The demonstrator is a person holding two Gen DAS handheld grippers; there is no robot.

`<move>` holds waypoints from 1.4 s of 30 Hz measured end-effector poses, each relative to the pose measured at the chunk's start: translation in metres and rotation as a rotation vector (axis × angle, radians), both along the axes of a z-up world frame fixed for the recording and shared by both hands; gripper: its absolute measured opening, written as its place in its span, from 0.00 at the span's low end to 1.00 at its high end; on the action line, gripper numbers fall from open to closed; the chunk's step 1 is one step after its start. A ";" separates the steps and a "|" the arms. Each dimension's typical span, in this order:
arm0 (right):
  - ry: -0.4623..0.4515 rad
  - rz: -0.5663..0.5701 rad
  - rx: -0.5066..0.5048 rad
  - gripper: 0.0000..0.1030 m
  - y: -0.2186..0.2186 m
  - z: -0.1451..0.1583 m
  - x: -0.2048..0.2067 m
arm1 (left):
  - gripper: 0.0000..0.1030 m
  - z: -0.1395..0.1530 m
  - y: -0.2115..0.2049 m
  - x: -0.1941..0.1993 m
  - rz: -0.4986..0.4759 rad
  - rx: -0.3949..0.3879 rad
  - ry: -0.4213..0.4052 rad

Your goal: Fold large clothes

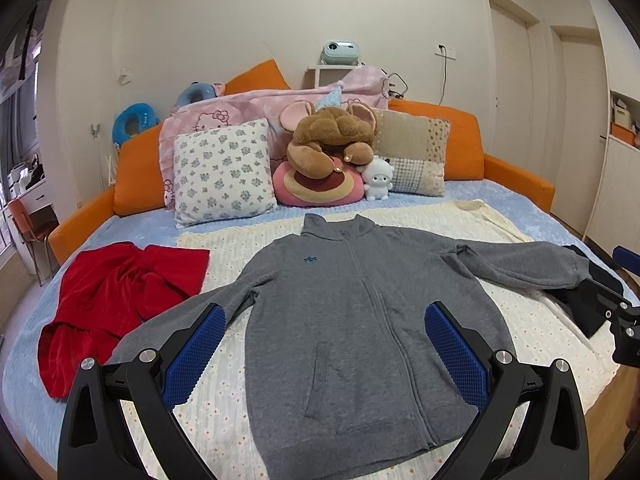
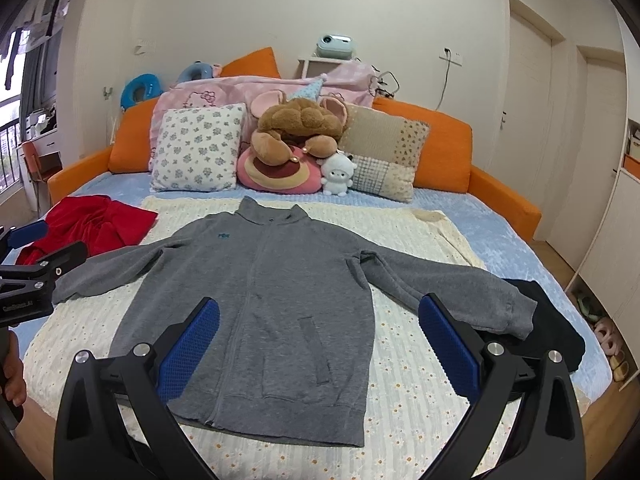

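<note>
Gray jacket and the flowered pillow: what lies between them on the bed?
In the left wrist view, only bedding: a strip of the cream blanket, then blue sheet before the flowered pillow. Nothing else sits between it and the gray jacket.

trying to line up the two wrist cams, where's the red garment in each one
Left wrist: the red garment lies crumpled at centre left, beside the gray jacket sleeve.
Right wrist: the red garment sits at the left edge, behind the left gripper.
Shared landmark: the floral pillow behind it.
</note>
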State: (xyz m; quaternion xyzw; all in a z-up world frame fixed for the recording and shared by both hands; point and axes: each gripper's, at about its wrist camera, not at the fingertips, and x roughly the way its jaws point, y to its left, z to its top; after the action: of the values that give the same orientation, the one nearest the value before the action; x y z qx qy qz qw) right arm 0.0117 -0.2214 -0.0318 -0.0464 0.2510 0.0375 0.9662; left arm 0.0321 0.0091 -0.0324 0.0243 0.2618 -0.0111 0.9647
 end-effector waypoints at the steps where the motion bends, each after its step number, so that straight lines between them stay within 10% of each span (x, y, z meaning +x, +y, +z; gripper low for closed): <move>1: 0.006 -0.004 0.003 0.96 -0.003 -0.002 0.004 | 0.98 -0.001 -0.002 0.004 -0.006 0.001 0.002; 15: 0.055 -0.059 -0.008 0.96 -0.073 -0.019 0.071 | 0.98 -0.015 -0.066 0.107 -0.120 -0.017 0.060; 25: 0.114 -0.209 0.035 0.84 -0.210 -0.050 0.119 | 0.98 -0.050 -0.150 0.237 -0.240 0.070 0.195; 30: 0.173 -0.287 0.128 0.83 -0.296 -0.071 0.140 | 0.98 -0.083 -0.176 0.306 -0.344 -0.015 0.291; 42: 0.355 -0.295 0.434 0.69 -0.415 -0.139 0.177 | 0.98 -0.144 -0.186 0.460 -0.236 -0.269 0.482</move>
State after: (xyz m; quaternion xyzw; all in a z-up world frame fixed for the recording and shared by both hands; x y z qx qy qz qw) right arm 0.1888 -0.6362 -0.1712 0.2049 0.4060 -0.0431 0.8896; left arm 0.4916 -0.1773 -0.1764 -0.0769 0.4750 -0.1630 0.8613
